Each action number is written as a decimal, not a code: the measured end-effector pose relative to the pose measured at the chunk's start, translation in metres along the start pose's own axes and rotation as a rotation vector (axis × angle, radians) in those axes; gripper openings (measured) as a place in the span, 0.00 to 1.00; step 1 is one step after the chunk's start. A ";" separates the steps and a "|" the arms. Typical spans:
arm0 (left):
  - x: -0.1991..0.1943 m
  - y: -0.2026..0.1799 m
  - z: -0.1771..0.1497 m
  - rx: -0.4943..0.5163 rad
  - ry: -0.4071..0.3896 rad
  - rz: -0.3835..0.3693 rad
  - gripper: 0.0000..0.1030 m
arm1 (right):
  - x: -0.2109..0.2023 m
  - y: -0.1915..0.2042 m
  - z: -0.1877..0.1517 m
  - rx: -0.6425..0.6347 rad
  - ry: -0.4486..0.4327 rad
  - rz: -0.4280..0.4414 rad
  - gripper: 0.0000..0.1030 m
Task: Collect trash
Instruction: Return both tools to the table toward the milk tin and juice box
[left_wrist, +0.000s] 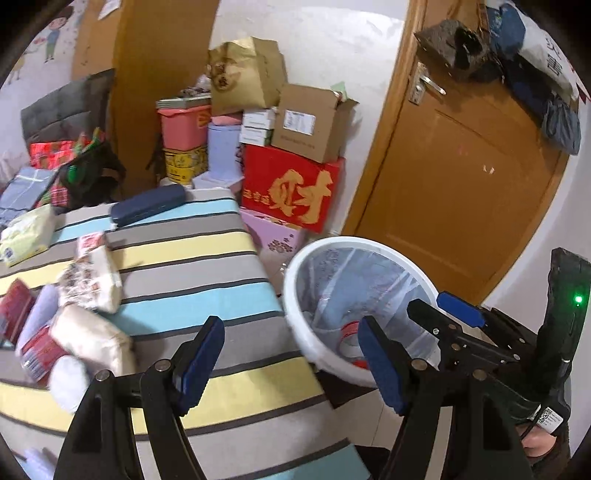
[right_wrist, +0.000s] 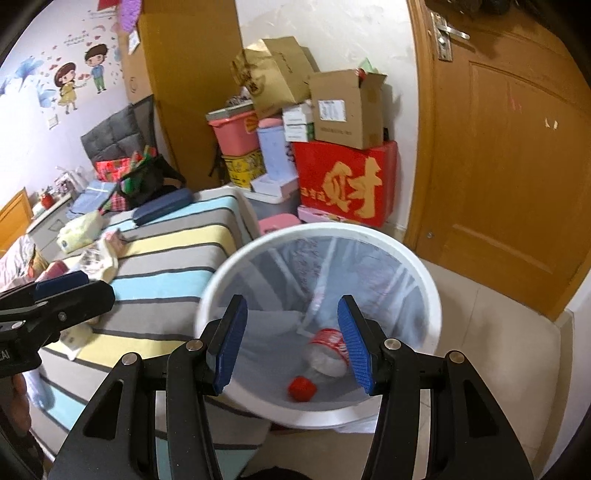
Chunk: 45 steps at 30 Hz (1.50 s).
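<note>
A white trash bin (right_wrist: 424, 273) with a clear liner stands beside the striped bed; it also shows in the left wrist view (left_wrist: 314, 254). Inside lie a clear plastic bottle with a red label (right_wrist: 327, 349) and a red cap (right_wrist: 301, 387). My right gripper (right_wrist: 291, 339) is open and empty right above the bin's mouth. My left gripper (left_wrist: 291, 363) is open and empty over the bed's edge, left of the bin. Several wrappers and tissue packs (left_wrist: 92, 280) lie on the bed at the left. The right gripper (left_wrist: 443, 314) shows over the bin in the left wrist view.
A striped bed (left_wrist: 192, 258) fills the left. A dark blue case (left_wrist: 147, 203) lies on its far end. Stacked boxes, with a red box (left_wrist: 291, 188), stand against the wall behind the bin. A wooden door (left_wrist: 461, 177) is at the right, tiled floor (right_wrist: 498, 332) before it.
</note>
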<state>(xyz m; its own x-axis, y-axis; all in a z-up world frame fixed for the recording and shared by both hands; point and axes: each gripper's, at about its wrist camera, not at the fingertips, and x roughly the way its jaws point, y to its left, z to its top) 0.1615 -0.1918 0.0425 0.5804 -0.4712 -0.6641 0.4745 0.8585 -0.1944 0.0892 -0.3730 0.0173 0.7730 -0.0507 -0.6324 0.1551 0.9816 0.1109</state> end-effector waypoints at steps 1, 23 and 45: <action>-0.005 0.004 -0.001 -0.005 -0.006 0.008 0.72 | -0.001 0.004 0.000 -0.006 -0.003 0.004 0.51; -0.106 0.129 -0.046 -0.169 -0.126 0.220 0.72 | -0.003 0.110 -0.015 -0.127 -0.026 0.199 0.55; -0.142 0.258 -0.089 -0.325 -0.118 0.401 0.75 | 0.022 0.211 -0.038 -0.304 0.075 0.385 0.66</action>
<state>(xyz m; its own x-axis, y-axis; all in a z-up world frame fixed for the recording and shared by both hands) 0.1425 0.1143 0.0226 0.7537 -0.0963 -0.6502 -0.0186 0.9857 -0.1676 0.1159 -0.1601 -0.0023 0.6908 0.3284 -0.6442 -0.3278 0.9363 0.1258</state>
